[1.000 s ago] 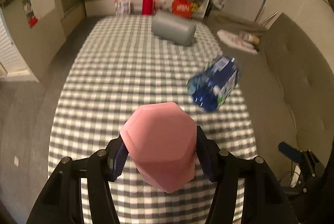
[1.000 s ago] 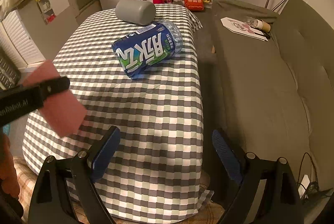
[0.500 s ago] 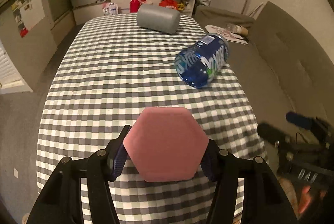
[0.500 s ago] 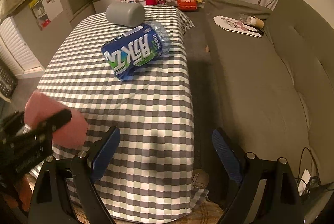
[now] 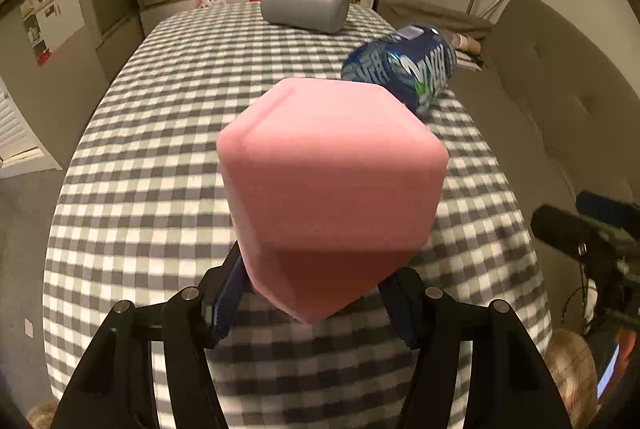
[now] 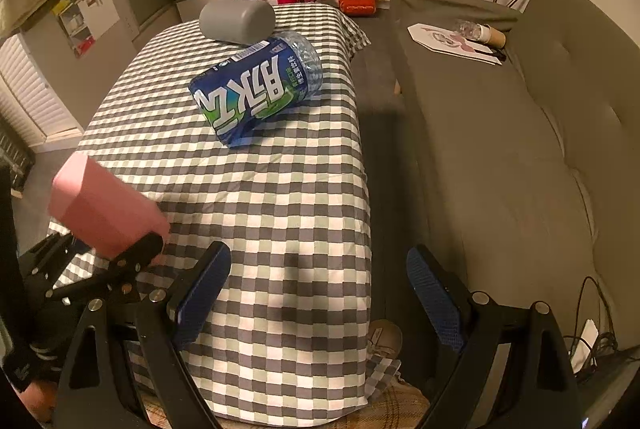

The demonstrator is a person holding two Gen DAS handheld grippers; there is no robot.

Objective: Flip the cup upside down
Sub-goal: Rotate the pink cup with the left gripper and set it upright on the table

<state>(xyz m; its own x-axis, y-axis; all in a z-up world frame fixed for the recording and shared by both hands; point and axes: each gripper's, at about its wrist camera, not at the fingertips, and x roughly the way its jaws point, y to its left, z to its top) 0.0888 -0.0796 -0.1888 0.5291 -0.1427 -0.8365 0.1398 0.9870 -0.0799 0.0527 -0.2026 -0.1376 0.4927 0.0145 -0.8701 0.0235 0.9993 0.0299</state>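
My left gripper (image 5: 316, 293) is shut on a pink hexagonal cup (image 5: 332, 185), held above the near part of the checkered table (image 5: 168, 149). The cup is tilted with its closed flat base up and away from me; its opening is hidden. In the right wrist view the same cup (image 6: 100, 209) shows at the left, tilted, in the left gripper's fingers (image 6: 136, 257), over the table's near left edge. My right gripper (image 6: 316, 293) is open and empty above the table's near right corner.
A blue labelled bottle (image 6: 256, 93) lies on its side mid-table, also in the left wrist view (image 5: 404, 69). A grey cylinder (image 6: 238, 19) lies at the far end. A grey sofa (image 6: 520, 149) runs along the right of the table. Cabinets stand behind.
The left gripper has turned the pink cup, so its flat base now points up and away instead of facing the camera. The right gripper stayed open and shifted slightly.
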